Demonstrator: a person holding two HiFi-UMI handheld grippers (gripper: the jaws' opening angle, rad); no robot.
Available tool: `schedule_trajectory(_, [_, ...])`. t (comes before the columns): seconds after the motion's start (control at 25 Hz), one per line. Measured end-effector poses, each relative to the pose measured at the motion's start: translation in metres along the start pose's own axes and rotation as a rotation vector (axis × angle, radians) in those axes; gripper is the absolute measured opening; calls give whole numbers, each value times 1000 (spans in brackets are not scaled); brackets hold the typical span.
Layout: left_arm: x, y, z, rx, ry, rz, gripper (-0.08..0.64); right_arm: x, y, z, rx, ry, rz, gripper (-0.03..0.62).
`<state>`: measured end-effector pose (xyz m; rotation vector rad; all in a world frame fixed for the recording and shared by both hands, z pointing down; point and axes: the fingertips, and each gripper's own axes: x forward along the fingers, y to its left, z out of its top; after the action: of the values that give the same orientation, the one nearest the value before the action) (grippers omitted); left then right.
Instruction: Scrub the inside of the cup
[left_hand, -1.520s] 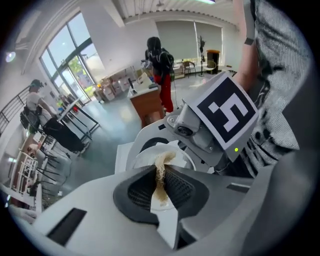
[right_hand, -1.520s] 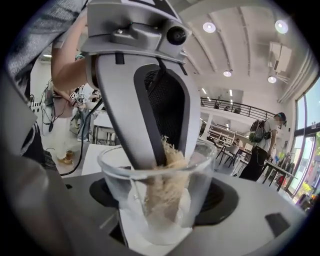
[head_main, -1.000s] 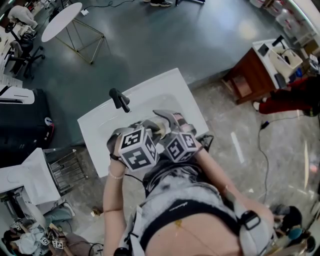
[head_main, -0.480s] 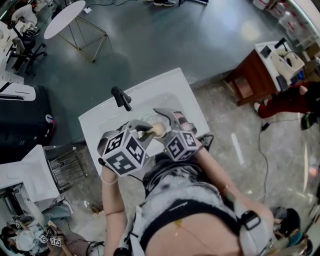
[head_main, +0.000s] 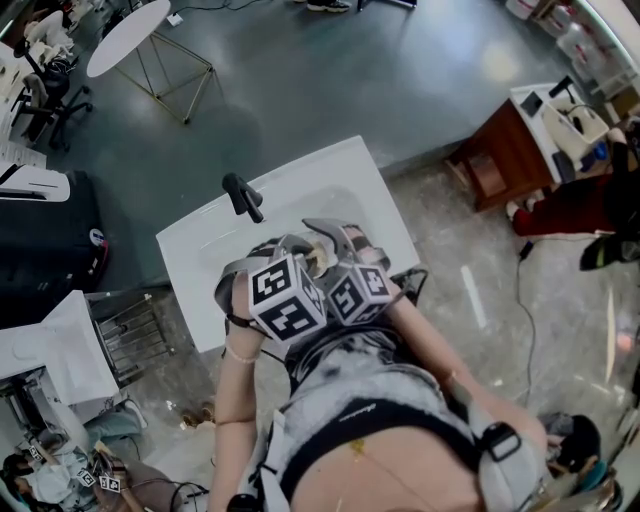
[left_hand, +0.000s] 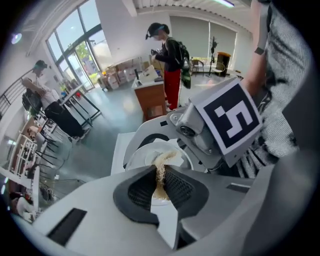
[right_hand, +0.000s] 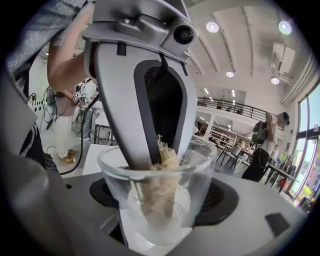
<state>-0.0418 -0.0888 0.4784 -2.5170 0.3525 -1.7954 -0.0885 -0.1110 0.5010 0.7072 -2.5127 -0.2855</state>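
A clear plastic cup sits between the pads of my right gripper, which is shut on its sides. My left gripper is shut on a tan fibrous scrubber. In the right gripper view the left gripper reaches down into the cup, and the scrubber hangs inside, close to the bottom. In the head view both grippers meet over the white sink, and the cup is mostly hidden between them. The left gripper view looks down into the cup's rim.
A black faucet stands at the sink's back edge. A wire rack is left of the sink and a wooden cabinet to the right. People stand in the background, one of them in red trousers.
The left gripper swung out to the left with the scrubber above the cup, then came back right. The scrubber is down inside the cup again. The right gripper held still.
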Motion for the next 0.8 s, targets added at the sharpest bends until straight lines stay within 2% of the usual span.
schedule_trajectory(0.16, [-1,12,-5,11,39,96,51,2,1,2,22,-15,14,400])
schedule_trajectory(0.32, [-6,18,-5,4,28,144,51,3,-1,5,41,-17,18,400])
schedule_trajectory(0.8, [-23,43,5,-60,-108,361,52,6,-8,6,91,-25,28,400])
